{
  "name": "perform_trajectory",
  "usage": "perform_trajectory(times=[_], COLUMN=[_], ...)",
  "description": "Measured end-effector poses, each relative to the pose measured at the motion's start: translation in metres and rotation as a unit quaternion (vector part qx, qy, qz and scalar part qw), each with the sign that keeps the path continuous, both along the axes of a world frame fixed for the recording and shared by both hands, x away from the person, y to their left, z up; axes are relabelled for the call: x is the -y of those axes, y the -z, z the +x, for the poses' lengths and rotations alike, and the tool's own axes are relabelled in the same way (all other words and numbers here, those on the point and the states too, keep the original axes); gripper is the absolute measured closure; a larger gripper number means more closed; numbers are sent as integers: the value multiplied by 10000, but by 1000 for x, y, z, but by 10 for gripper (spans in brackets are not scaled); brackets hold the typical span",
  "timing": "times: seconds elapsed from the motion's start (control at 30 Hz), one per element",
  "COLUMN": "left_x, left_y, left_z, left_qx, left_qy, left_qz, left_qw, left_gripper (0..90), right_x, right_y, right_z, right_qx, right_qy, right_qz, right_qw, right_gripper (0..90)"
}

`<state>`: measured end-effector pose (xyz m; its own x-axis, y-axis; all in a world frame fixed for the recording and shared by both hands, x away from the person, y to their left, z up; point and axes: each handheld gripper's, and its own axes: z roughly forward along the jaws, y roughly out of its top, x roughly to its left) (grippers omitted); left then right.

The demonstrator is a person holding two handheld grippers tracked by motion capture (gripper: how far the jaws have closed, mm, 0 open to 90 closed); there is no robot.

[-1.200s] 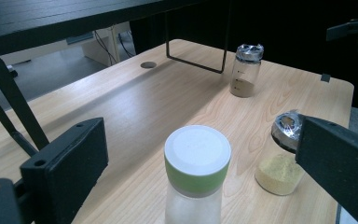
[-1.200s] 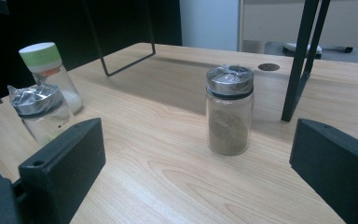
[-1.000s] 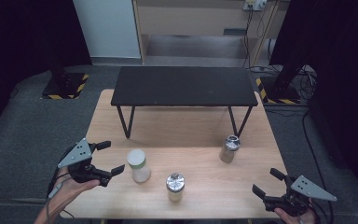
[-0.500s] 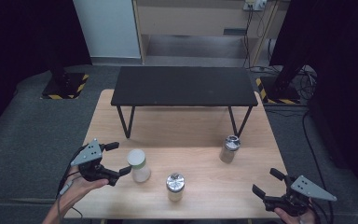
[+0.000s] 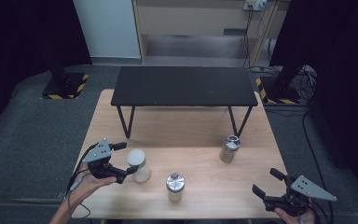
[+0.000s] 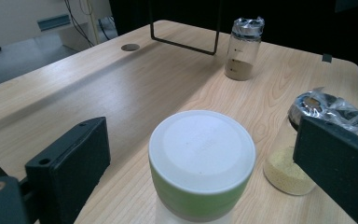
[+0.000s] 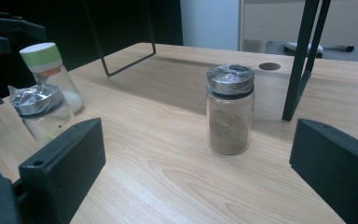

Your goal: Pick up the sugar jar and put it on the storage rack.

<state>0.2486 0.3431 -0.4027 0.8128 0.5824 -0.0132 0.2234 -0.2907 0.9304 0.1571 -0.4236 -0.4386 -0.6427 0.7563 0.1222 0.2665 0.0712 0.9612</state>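
A: Status on the left gripper (image 5: 122, 160)?

B: Jaws spread, 1 on each side of the green-lidded jar (image 5: 138, 164). In the left gripper view the jar (image 6: 201, 161) sits between them with a gap on both sides, no contact visible. Not pinching.

A: Where is that jar?

B: Upright on the counter (image 5: 182, 135), near its front left part. White cap, green band under it, clear body with white contents low down. Using that jar as the landmark: the foil-capped jar (image 5: 175, 185) stands just to its right and slightly nearer the person, apart from it. The left gripper view shows this one (image 6: 310, 142) with yellowish powder, partly behind the far jaw.

A: The 3rd jar?

B: Metal-capped jar (image 5: 229, 149) with brown powder, well to the right of the green-lidded jar and a bit farther back. It stands near the front right leg of the black stand (image 5: 184, 86), which sits across the back of the counter, behind the green-lidded jar.

A: Right gripper (image 5: 269, 182)?

B: Far right of the green-lidded jar, at the counter's front right corner, held in the person's hand. Jaws wide apart, nothing between them. Its own view looks at the brown-powder jar (image 7: 229, 109), which stands well ahead of the jaws.
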Motion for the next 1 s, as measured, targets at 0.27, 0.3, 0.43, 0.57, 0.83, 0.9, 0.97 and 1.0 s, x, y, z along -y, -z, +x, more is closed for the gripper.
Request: perform_trajectory(times=[0.27, 0.3, 0.43, 0.57, 0.83, 0.9, 0.97, 1.0], left_x=[6, 6, 8, 11, 13, 12, 11, 11], left_y=[8, 9, 13, 16, 23, 24, 25, 26], left_z=[6, 7, 9, 11, 14, 14, 14, 13], left_qx=[-57, -58, -57, -56, -114, -100, -74, -41], left_qy=[48, 54, 72, 82, 115, 107, 124, 128], left_qz=[74, 78, 70, 47, 46, 36, 17, 29], left_qw=[9999, 9999, 9999, 9999, 9999, 9999, 9999, 9999], left_gripper=[36, 40, 48, 61, 107, 128, 162, 223], right_x=[0, 0, 0, 0, 0, 0, 0, 0], right_y=[0, 0, 0, 0, 0, 0, 0, 0], right_z=[0, 0, 0, 0, 0, 0, 0, 0], right_qx=[-10, -14, -16, -14, -1, -12, -5, -4], right_qy=[1, 2, 4, 0, -6, -2, -4, -5], right_qz=[6, 10, 10, 5, -3, 2, -1, -2], right_qw=[10000, 10000, 10000, 10000, 10000, 10000, 10000, 10000], right_gripper=[40, 40, 40, 40, 40, 40, 40, 40])
